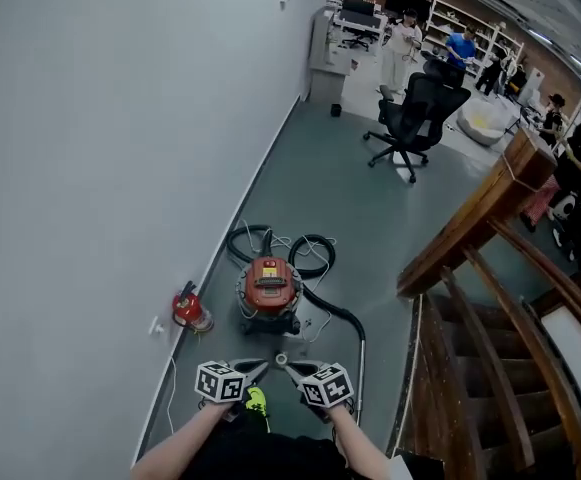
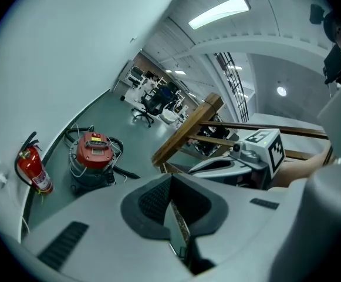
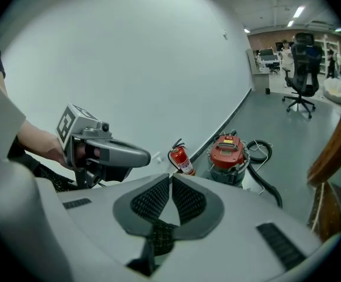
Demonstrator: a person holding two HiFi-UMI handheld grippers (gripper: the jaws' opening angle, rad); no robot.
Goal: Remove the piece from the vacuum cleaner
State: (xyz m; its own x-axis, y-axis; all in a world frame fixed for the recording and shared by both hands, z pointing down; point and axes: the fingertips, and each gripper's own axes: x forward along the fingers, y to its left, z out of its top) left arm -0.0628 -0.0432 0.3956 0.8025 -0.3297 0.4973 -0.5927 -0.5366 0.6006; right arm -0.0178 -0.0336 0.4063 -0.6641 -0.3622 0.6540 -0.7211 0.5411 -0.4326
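Note:
A vacuum cleaner (image 1: 270,293) with a red lid and grey drum stands on the grey floor near the wall. Its black hose (image 1: 342,316) loops behind it and runs right to a metal tube (image 1: 361,373). Both grippers hover near the bottom edge of the head view, short of the vacuum. My left gripper (image 1: 258,368) and my right gripper (image 1: 292,368) are shut, tips near each other, with nothing between the jaws. The left gripper view shows the vacuum (image 2: 94,154) ahead on the left, and the right gripper view shows the vacuum (image 3: 228,157) ahead on the right.
A red fire extinguisher (image 1: 190,308) stands by the white wall (image 1: 120,168) left of the vacuum. A wooden stair railing (image 1: 480,218) and steps drop away at the right. A black office chair (image 1: 415,108) and several people are far down the room.

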